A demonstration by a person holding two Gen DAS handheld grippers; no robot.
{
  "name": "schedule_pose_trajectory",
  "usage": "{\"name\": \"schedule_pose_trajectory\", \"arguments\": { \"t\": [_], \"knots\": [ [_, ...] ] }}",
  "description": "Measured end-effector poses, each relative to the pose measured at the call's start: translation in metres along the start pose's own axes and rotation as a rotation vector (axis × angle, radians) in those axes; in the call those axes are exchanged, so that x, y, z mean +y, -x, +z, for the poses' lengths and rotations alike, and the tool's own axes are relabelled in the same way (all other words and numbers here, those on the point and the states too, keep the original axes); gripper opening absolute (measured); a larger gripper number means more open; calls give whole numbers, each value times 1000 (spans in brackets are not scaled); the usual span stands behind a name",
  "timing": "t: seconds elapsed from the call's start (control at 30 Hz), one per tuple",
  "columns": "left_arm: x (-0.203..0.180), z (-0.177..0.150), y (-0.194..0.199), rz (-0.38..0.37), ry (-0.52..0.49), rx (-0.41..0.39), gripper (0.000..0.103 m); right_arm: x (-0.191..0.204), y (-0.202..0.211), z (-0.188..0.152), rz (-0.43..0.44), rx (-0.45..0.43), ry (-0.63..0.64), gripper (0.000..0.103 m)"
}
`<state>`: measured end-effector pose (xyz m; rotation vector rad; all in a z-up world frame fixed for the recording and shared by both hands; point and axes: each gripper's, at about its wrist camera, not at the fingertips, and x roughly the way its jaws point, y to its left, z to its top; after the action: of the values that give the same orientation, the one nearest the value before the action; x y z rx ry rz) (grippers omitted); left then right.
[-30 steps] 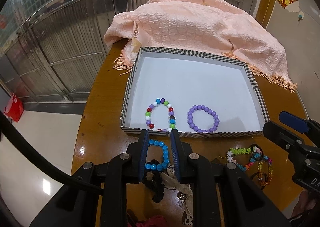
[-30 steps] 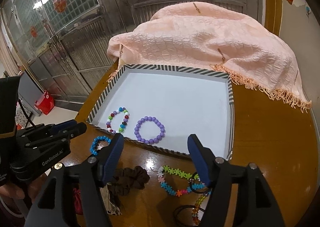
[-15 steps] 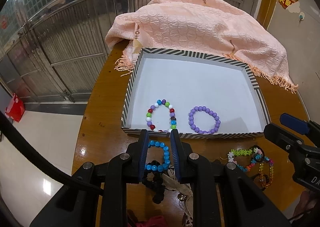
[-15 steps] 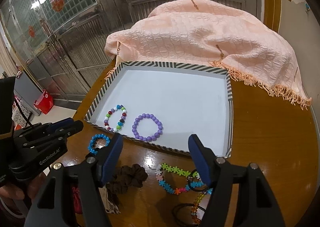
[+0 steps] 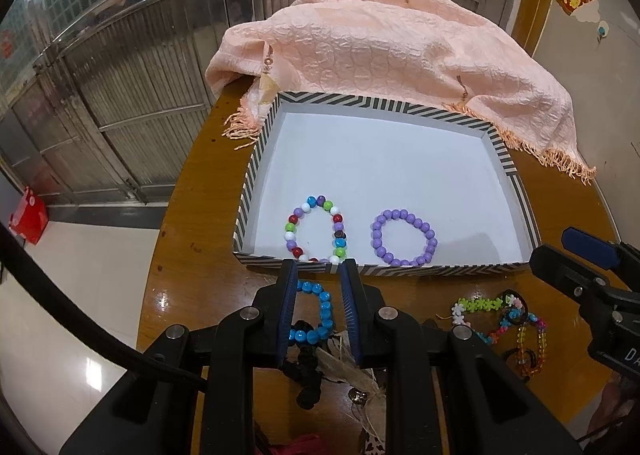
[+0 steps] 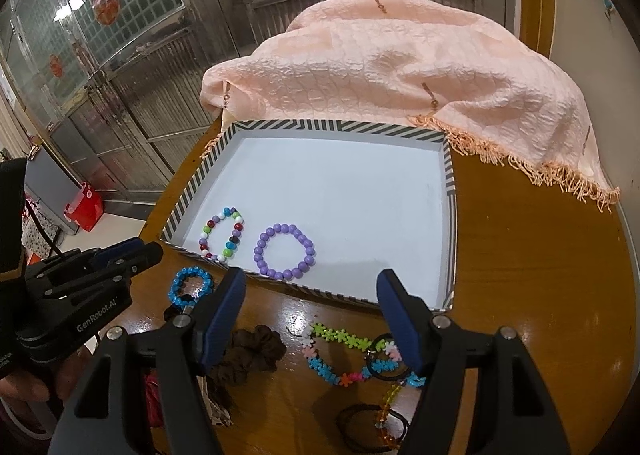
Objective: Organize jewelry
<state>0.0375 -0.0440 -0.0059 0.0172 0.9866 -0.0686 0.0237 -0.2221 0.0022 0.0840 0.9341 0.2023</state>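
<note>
A striped-rim white tray [image 5: 400, 143] [image 6: 451, 191] holds a multicolour bead bracelet [image 5: 316, 231] [image 6: 222, 233] and a purple bead bracelet [image 5: 403, 237] [image 6: 285, 251]. A blue bead bracelet [image 5: 314, 313] [image 6: 190, 286] lies on the wooden table in front of the tray. My left gripper [image 5: 319, 271] hangs over it, jaws narrowly apart on either side, not clamped; in the right wrist view [image 6: 140, 251] it sits left of the bracelet. My right gripper [image 6: 310, 287] is wide open and empty, above a flower-bead chain [image 6: 344, 355] [image 5: 488, 311].
A peach fringed cloth [image 5: 384, 55] [image 6: 400, 67] is draped behind the tray. A brown scrunchie [image 6: 248, 355], black hair ties [image 6: 360, 427] and an amber bead strand [image 5: 530, 347] lie on the table's front. The table edge curves down the left.
Both grippers have pulled back slightly, so the tray sits a little farther off. The left jaws stay around the blue bracelet at the same gap; the bracelet has not moved.
</note>
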Motion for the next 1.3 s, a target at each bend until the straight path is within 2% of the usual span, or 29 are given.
{"name": "schedule_pose_trajectory", "arguments": {
  "t": [1.3],
  "knots": [
    [-6,-4,1,-7,-18,9,8,0,-6,-4,-23,34,1,71]
  ]
}}
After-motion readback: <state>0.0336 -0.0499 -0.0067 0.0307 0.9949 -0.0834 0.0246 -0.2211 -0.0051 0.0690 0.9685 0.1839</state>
